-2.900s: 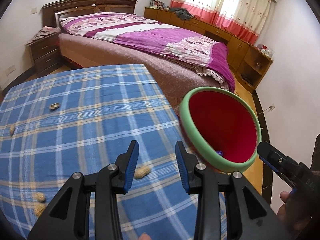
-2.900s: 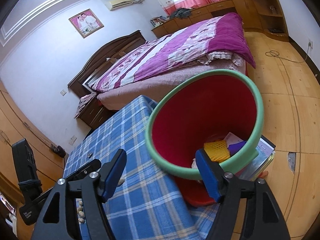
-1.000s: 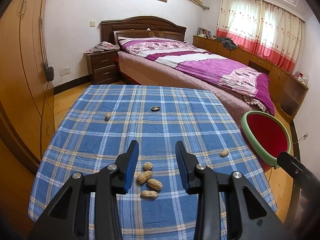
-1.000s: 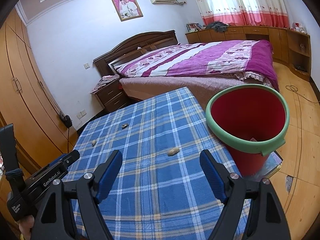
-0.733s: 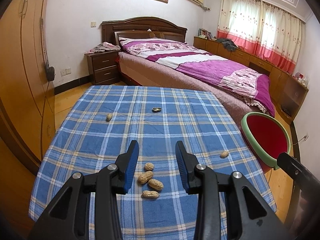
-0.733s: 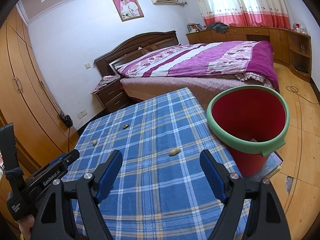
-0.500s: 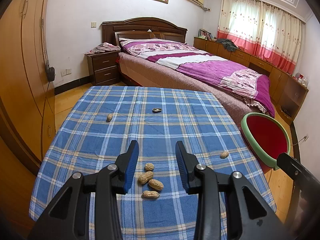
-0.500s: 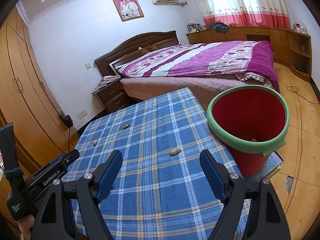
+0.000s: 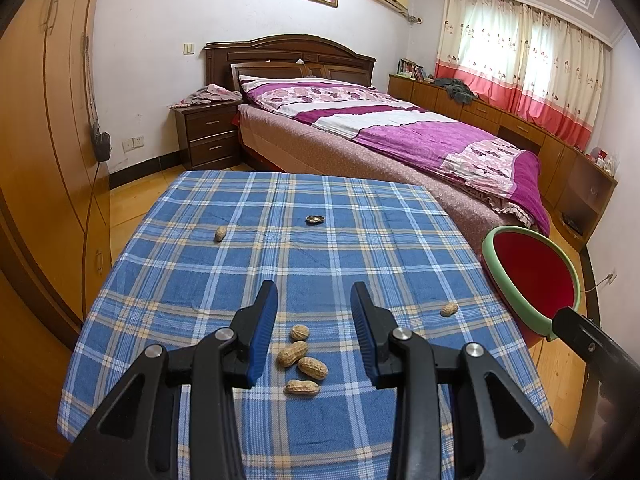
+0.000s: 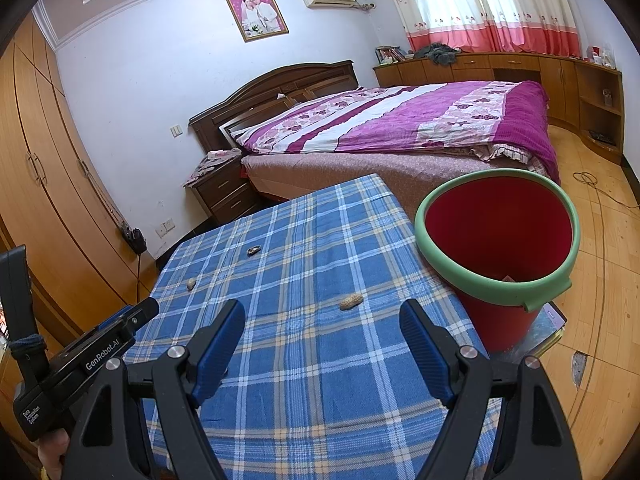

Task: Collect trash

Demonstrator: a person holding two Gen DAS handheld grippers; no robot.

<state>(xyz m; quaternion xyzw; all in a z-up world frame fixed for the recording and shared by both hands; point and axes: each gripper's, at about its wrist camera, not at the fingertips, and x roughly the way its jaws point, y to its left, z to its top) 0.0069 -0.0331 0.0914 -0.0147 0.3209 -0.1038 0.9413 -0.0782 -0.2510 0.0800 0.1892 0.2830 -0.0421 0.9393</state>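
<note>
Peanuts lie on a table with a blue plaid cloth. A cluster of several peanuts sits just below my open left gripper. Single peanuts lie at the right, also in the right wrist view, and far left. An empty shell lies farther back. A red bin with a green rim stands off the table's right edge. My right gripper is open and empty above the cloth.
A bed with a purple quilt stands behind the table. A wooden wardrobe lines the left wall, a nightstand is beside the bed, low cabinets run under the window. Wooden floor surrounds the bin.
Earlier both grippers were close to the tilted bin; they have pulled back over the table. In the last second almost nothing has moved.
</note>
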